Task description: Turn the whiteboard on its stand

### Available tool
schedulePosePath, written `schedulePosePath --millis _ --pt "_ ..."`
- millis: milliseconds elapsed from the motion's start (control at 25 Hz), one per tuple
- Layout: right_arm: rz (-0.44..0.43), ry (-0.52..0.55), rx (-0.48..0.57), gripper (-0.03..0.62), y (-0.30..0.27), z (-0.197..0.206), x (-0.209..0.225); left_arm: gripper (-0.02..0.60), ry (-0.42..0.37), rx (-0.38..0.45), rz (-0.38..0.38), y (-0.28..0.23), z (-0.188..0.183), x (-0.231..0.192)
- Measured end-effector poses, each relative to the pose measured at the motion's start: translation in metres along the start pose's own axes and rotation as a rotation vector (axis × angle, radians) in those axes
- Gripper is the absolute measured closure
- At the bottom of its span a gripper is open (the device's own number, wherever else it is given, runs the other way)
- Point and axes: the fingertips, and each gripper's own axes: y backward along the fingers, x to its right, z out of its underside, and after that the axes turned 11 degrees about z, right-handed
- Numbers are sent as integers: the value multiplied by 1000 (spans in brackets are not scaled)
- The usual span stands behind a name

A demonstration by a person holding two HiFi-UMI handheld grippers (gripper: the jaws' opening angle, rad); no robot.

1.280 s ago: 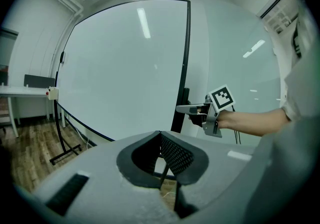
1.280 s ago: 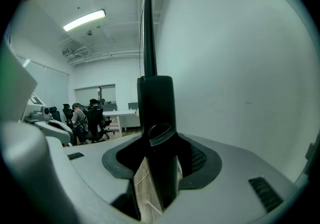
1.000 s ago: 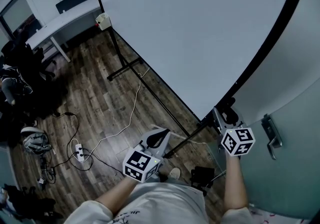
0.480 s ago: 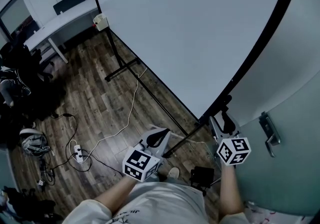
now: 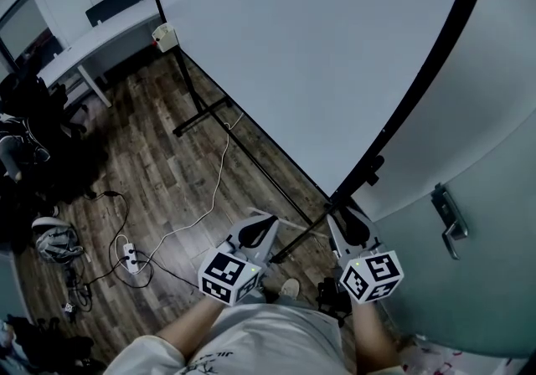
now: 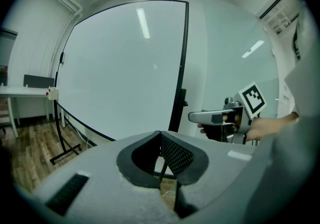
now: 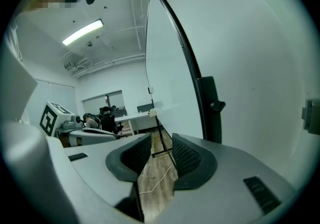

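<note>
The whiteboard [image 5: 318,47] is a large white panel in a black frame and stands nearly upright on its black stand. Its right post carries a clamp knob [image 5: 373,167], which also shows in the right gripper view as the clamp knob [image 7: 216,104]. My right gripper [image 5: 345,219] hangs just below and left of that knob, clear of the frame. Its jaws are closing with nothing between them, and wooden floor shows through the gap at the right gripper [image 7: 161,138]. My left gripper [image 5: 261,221] is lower left of the board and shut, with the left gripper [image 6: 160,134] empty.
The stand's foot [image 5: 201,118] and bottom rail run across the wooden floor. A white cable leads to a power strip [image 5: 132,254]. A white table [image 5: 92,38] and dark chairs [image 5: 33,114] stand at the left. A door handle [image 5: 448,218] is on the right wall.
My right gripper has drawn down and left, away from the clamp knob, and its jaws have narrowed. The left gripper has hardly moved.
</note>
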Motion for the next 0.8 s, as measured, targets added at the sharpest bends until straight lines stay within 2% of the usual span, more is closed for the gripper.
schedulePosePath --millis 200,360,800 --pt "-42 15 -21 541 1 10 -32 572 9 4 -22 9 1 -2" --pt "-68 33 -37 577 4 15 -47 572 16 -1 -38 14 2 -2" --pt "-122 21 -87 586 0 31 -73 572 26 0 -40 17 7 -1"
